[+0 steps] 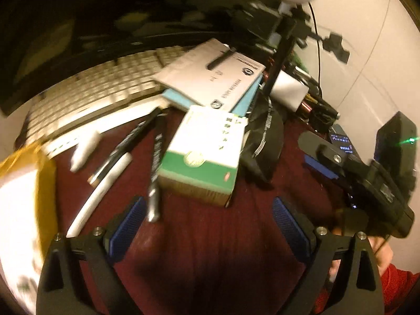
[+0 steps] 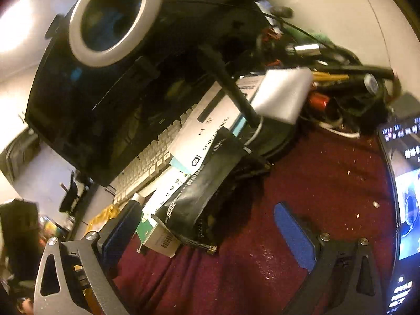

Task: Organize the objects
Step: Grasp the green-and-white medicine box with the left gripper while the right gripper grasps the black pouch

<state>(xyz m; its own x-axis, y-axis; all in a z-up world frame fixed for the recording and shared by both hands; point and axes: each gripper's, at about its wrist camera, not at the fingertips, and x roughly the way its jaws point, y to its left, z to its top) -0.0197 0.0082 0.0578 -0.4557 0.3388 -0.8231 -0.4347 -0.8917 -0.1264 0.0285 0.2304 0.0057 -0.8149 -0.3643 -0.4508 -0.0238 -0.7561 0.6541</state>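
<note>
Clutter unsorted: green-and-white box (image 1: 202, 155), pens (image 1: 123, 147), notebooks (image 1: 212, 78) heaped mid-bench beside keyboard (image 1: 92, 89). Left gripper (image 1: 207, 225) fingers wide, empty. Right gripper (image 2: 210, 233) fingers wide, empty. Sorting seems barely begun.

Maroon cloth (image 1: 210, 236) carries green-white box (image 1: 202, 155), pens (image 1: 126, 144), keyboard (image 1: 92, 92), black pouch (image 2: 202, 183).

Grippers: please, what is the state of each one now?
Left gripper: jaws open, holding nothing.
Right gripper: jaws open, holding nothing.
</note>
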